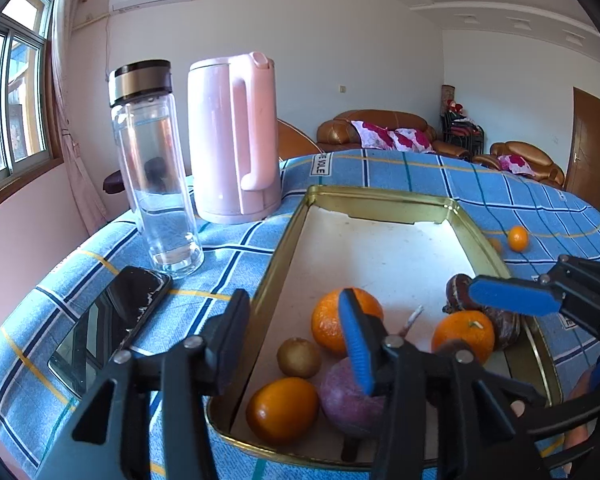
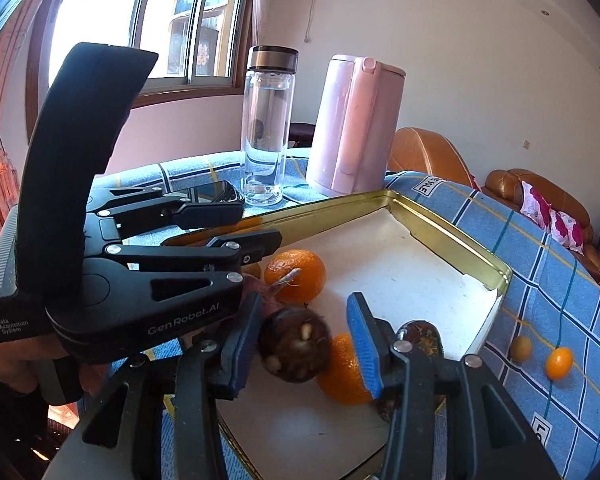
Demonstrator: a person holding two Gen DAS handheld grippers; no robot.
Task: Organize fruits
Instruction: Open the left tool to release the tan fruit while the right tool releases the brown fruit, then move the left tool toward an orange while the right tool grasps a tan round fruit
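A gold-rimmed tin tray [image 1: 288, 236] [image 2: 440, 216] holds oranges [image 1: 332, 320] [image 1: 462, 334] [image 2: 296, 274], a kumquat-like orange fruit [image 1: 282, 408], a kiwi [image 1: 298, 356], a purple fruit [image 1: 346, 400] and brown fruits [image 1: 500, 320]. My left gripper [image 1: 296, 338] is open over the tray's near left rim. My right gripper [image 2: 304, 342] is open, with a dark brown fruit [image 2: 294, 346] blurred between its pads above the tray. It also shows in the left wrist view [image 1: 512, 296]. A small orange fruit [image 1: 517, 238] [image 2: 559, 363] and a brownish one [image 2: 521, 348] lie on the cloth outside.
A glass bottle [image 1: 152, 168] [image 2: 266, 128], a pink kettle [image 1: 236, 140] [image 2: 354, 128] and a black phone [image 1: 112, 324] [image 2: 210, 194] stand on the blue checked tablecloth [image 1: 420, 172] left of the tray. Sofas sit behind the table.
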